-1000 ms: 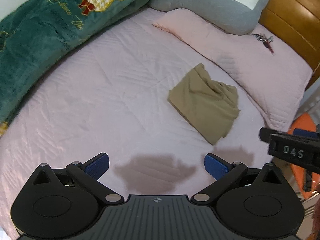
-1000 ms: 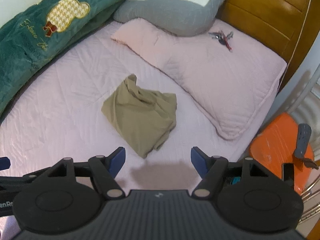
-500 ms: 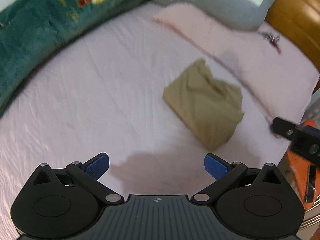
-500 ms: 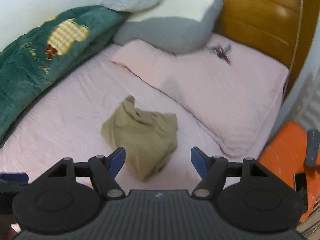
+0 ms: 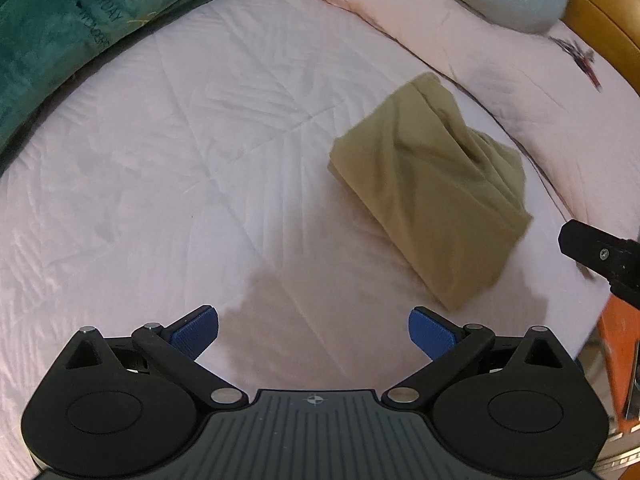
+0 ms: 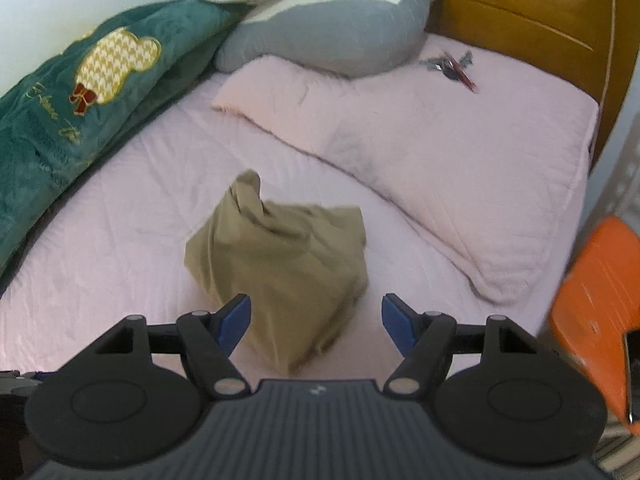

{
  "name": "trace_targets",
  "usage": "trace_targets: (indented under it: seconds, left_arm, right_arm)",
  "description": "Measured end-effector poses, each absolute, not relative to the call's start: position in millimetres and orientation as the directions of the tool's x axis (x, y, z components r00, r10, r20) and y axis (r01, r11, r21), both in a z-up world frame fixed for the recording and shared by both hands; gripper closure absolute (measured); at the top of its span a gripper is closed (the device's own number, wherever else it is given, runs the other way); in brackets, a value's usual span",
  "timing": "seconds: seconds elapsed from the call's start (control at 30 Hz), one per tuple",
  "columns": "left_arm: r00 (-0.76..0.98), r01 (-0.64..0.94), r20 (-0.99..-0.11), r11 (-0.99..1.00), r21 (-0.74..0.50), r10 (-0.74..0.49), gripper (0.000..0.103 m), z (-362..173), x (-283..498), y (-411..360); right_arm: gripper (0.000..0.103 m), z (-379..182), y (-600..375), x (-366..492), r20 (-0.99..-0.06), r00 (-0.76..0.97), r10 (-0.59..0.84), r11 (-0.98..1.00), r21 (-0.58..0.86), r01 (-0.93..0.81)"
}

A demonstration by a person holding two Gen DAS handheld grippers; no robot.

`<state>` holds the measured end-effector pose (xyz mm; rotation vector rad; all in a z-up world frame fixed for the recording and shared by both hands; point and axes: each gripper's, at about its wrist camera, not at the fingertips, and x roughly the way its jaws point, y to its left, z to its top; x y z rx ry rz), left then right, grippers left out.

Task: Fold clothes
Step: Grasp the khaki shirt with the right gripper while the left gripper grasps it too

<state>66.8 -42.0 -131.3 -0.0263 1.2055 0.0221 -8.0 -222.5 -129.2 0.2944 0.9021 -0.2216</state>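
I can read "BIRTHDAY" on the green blanket [image 5: 60, 32]. Both my grippers point down at the bed [image 5: 160, 160], fingers spread wide, holding nothing: left gripper [image 5: 313, 330], right gripper [image 6: 316, 318]. The tan cloth [image 6: 280, 264] lies crumpled on the bed, just under the right one.

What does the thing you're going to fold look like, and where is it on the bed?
Start at the wooden headboard, then come down past the grey pillow and the pink pillow onto the flat pink sheet. There, just in front of the pink pillow, lies a crumpled cloth. It is the only olive-tan thing, unlike the green blanket beside it.
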Motion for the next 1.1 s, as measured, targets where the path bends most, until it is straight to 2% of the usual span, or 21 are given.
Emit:
trace_targets:
  seconds: [0.3,0.57,0.97,1.1]
  left_arm:
    - [0.351,-0.069,-0.937,0.997,-0.025,0.001,0.001,-155,91,-40]
    - [0.373,-0.038,-0.928,0.999,-0.024,-0.008,0.001,-163,104,-41]
    - [0.433,-0.090,-0.901,0.995,-0.030,0.012,0.001,-180,180,-39]
    - [0.421,-0.105,-0.905,0.988,-0.111,-0.057,0.001,-190,201,-40]
  right_arm:
    - [0.031,-150,-229,11,-0.801,0.596,-0.062,0.942,0.150,0.300]
    - [0.031,-161,-233,22,-0.815,0.579,-0.035,0.935,0.177,0.307]
    - [0.031,-198,-268,74,-0.839,0.541,-0.051,0.903,0.193,0.384]
    - [0.031,-215,-273,88,-0.851,0.525,-0.022,0.895,0.217,0.390]
